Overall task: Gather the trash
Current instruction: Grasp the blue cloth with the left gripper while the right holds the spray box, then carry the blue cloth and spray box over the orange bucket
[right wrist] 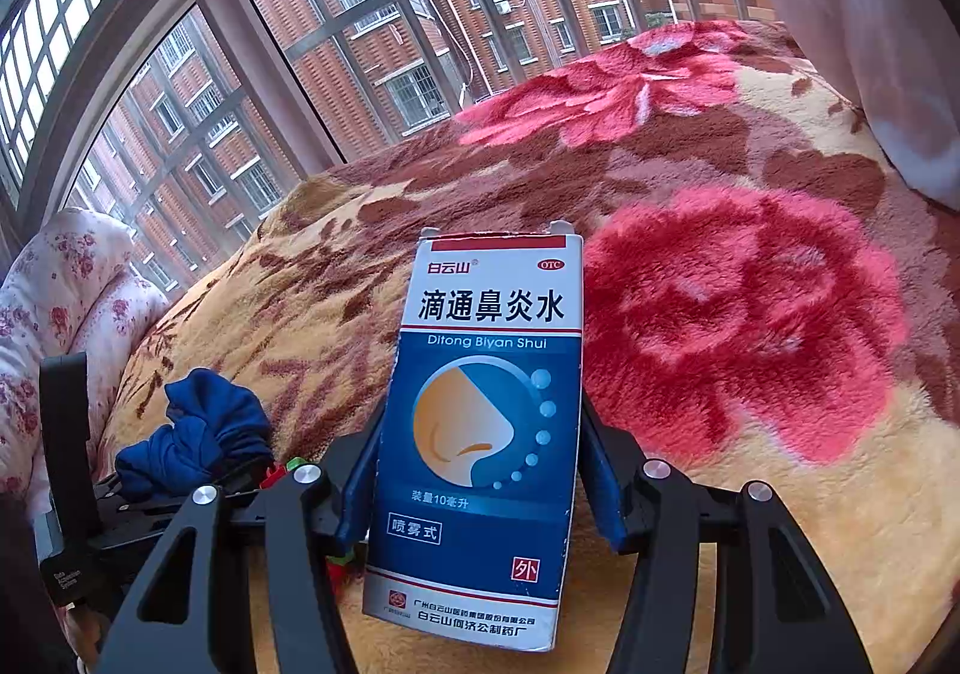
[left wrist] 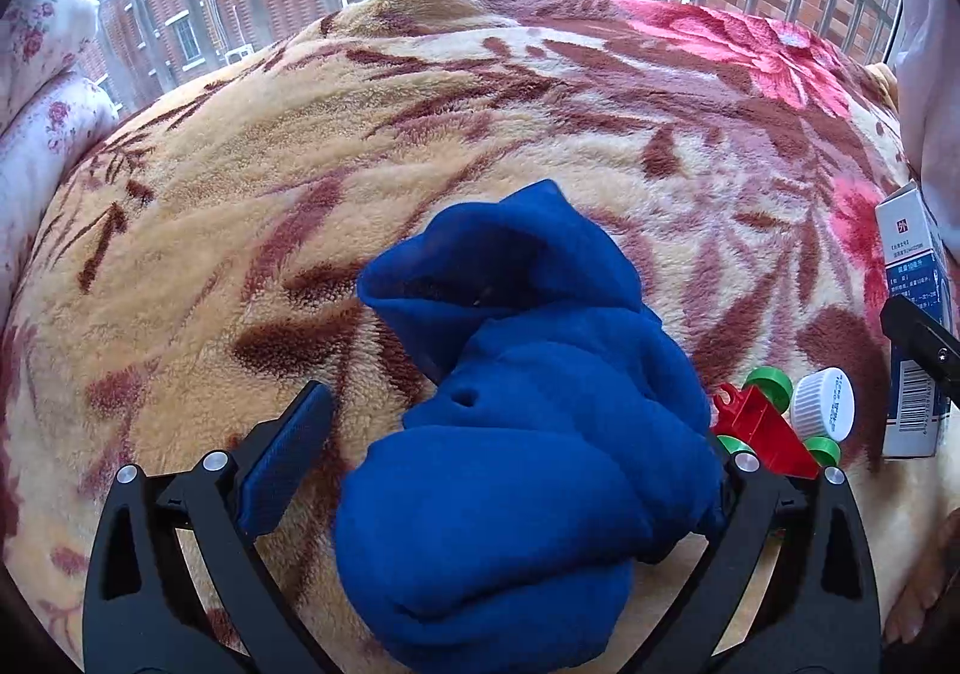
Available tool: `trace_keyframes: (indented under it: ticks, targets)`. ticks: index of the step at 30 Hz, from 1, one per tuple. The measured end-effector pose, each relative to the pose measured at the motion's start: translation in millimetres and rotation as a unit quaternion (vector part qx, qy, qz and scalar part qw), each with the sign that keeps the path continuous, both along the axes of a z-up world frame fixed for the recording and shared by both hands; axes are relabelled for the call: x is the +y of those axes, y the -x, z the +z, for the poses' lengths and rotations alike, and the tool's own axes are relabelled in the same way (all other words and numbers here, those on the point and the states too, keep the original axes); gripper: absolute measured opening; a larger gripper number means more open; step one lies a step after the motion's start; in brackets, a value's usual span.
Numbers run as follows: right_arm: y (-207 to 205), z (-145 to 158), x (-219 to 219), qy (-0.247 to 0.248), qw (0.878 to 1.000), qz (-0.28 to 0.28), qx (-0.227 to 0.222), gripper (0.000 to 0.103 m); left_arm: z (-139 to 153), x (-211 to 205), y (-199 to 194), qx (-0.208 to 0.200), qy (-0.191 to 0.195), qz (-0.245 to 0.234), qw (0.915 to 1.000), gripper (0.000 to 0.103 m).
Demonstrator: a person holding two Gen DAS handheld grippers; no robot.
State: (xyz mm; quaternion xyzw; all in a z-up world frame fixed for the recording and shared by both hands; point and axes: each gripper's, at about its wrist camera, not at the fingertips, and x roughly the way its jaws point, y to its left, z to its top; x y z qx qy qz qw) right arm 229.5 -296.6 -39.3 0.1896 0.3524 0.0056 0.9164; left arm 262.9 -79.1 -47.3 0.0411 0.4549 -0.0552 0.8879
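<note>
R gripper (right wrist: 480,470) clamps the nasal-spray box (right wrist: 480,434) upright, w/ both pads on its side faces, above the floral fleece blanket (right wrist: 750,314). L gripper (left wrist: 498,464) stands wide around the blue cloth bag (left wrist: 522,434); can't tell if it's pinched. Risk: thin carton could crush or slip if squeezed unevenly; bag mouth is slumped, so a drop may miss. Bag contents hidden. Red-green toy (left wrist: 762,422) & white cap (left wrist: 822,404) lie just beside it.

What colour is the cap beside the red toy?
White, with ribbed sides. The cap shows best in the left wrist view, next to the toy.
</note>
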Motion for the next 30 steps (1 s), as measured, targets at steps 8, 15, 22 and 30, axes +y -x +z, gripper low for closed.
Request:
trace_keyframes:
  ticks: [8, 15, 22, 30]
  targets:
    - [10, 11, 8, 0.018, 0.999, 0.010, -0.031, 0.056, 23, 2, 28, -0.053, -0.001, 0.009, 0.9985, 0.063]
    - [51, 34, 30, 0.032, 0.998, 0.040, -0.040, 0.056, 42, 19, 77, -0.069, 0.028, 0.006, 0.9972, 0.061]
    - [118, 52, 52, 0.024, 0.996, 0.073, -0.037, 0.056, 65, 31, 143, -0.100, 0.039, -0.006, 0.9942, 0.060]
    - [194, 48, 78, 0.006, 0.993, 0.117, -0.012, 0.056, 85, 47, 219, -0.134, 0.062, -0.037, 0.9883, 0.060]
